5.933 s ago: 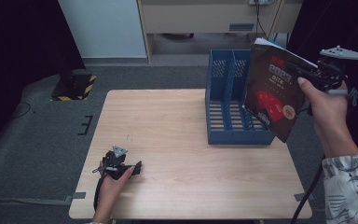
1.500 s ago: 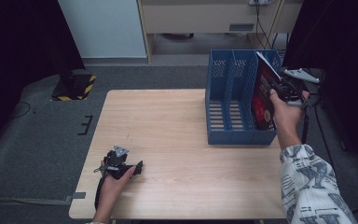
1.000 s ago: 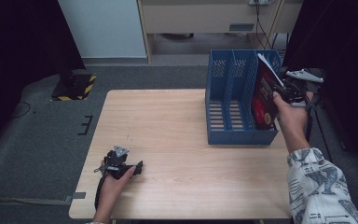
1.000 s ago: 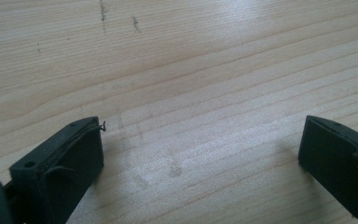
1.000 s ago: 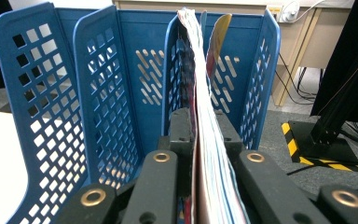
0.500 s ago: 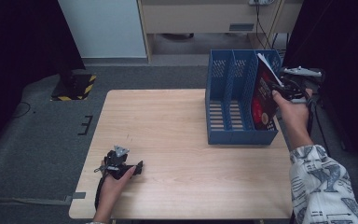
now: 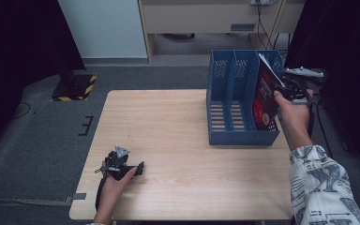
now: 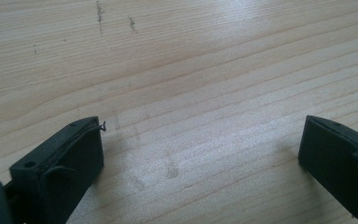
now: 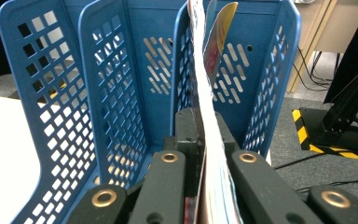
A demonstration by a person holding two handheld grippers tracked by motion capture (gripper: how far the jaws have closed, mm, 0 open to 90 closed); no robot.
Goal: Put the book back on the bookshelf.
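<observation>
Magazine (image 7: 265, 101), thin, limp and glossy, stands in the rightmost slot of the blue file rack (image 7: 229, 108); my right gripper (image 7: 288, 89) pinches its rear edge, where I judge it stiffest; left gripper (image 7: 122, 165) rests agape on the table (image 7: 178, 140)

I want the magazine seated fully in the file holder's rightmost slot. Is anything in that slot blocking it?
Nothing visible: the magazine, clamped in the right gripper, stands in the blue file holder's rightmost slot, no other item showing.
</observation>
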